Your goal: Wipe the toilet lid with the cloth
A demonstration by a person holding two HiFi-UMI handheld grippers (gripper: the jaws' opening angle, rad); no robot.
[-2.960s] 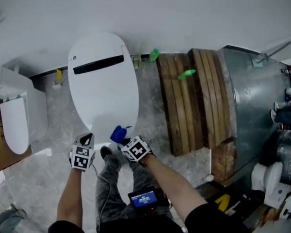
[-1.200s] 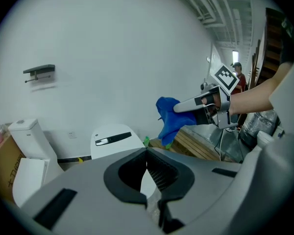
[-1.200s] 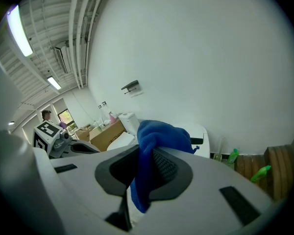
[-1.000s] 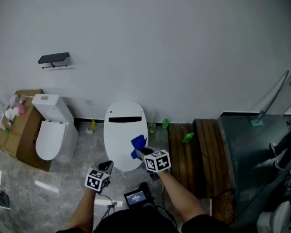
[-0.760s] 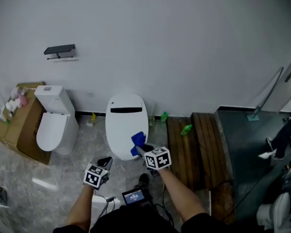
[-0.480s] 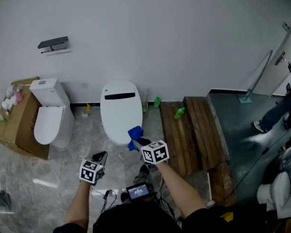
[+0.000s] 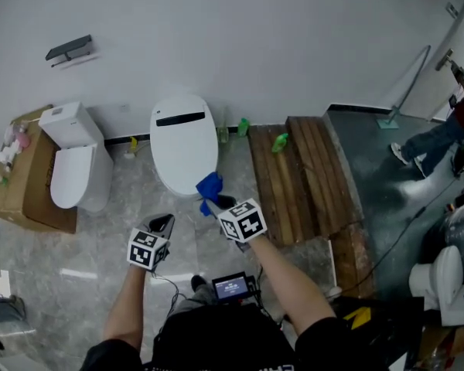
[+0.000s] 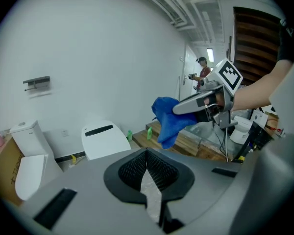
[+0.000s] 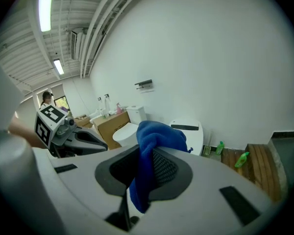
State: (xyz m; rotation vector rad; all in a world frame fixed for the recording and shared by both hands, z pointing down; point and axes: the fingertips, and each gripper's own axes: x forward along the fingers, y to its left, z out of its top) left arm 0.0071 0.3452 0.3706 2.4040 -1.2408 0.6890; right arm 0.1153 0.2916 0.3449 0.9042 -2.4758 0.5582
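Observation:
The white toilet with its lid [image 7: 184, 149] shut stands against the wall; it also shows as the lid [image 8: 104, 140] and the lid [image 9: 188, 133] in the gripper views. My right gripper [image 7: 216, 201] is shut on a bunched blue cloth [image 7: 209, 188], held in the air just off the lid's front edge. The cloth [image 9: 154, 141] hangs out between that gripper's jaws. My left gripper [image 7: 164, 223] is shut and holds nothing, lower left of the toilet's front. From the left gripper view the cloth [image 8: 167, 119] hangs to the right.
A second toilet [image 7: 73, 168] and a cardboard box [image 7: 19, 188] stand at the left. A wooden platform [image 7: 294, 176] with a green bottle [image 7: 279, 141] lies to the right. Another green bottle [image 7: 243, 127] stands by the wall. A person [image 7: 441, 137] walks at far right.
Both grippers have drawn back from the toilet: the cloth, which lay over the lid's front a second ago, now hangs off its front edge. The view has shifted.

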